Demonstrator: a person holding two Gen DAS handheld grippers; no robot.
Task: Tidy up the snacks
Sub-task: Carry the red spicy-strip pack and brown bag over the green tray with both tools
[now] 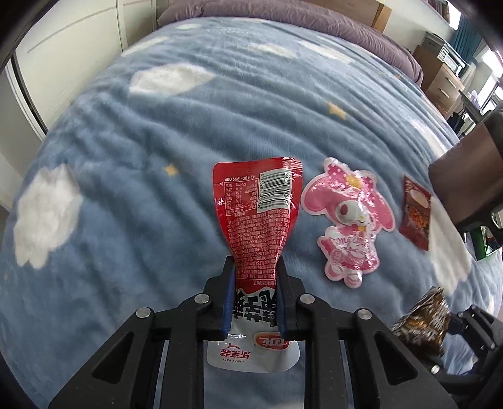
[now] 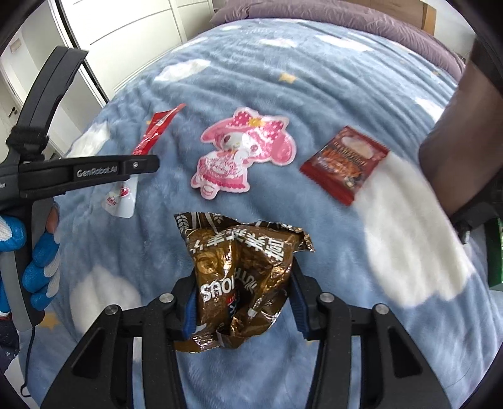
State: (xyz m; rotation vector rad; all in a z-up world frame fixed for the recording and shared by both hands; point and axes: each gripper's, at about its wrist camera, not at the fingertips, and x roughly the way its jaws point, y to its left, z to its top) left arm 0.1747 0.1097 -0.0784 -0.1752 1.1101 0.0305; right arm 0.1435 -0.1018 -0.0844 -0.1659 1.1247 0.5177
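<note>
My left gripper [image 1: 255,267] is shut on a red and white snack pouch [image 1: 257,214], held above the blue cloud blanket [image 1: 157,132]; the pouch also shows in the right wrist view [image 2: 151,138]. My right gripper [image 2: 243,273] is shut on a crumpled brown foil snack bag [image 2: 242,267], also seen in the left wrist view [image 1: 421,321]. A pink cartoon-shaped packet [image 1: 349,217] [image 2: 242,151] lies flat on the blanket. A dark red square snack packet [image 1: 415,214] [image 2: 345,163] lies to its right.
A brown box-like object [image 1: 465,176] [image 2: 456,151] stands at the right edge of the bed. A purple quilt [image 1: 283,19] lies at the far end. White wardrobe doors [image 2: 110,37] stand to the left, wooden drawers [image 1: 443,85] to the far right.
</note>
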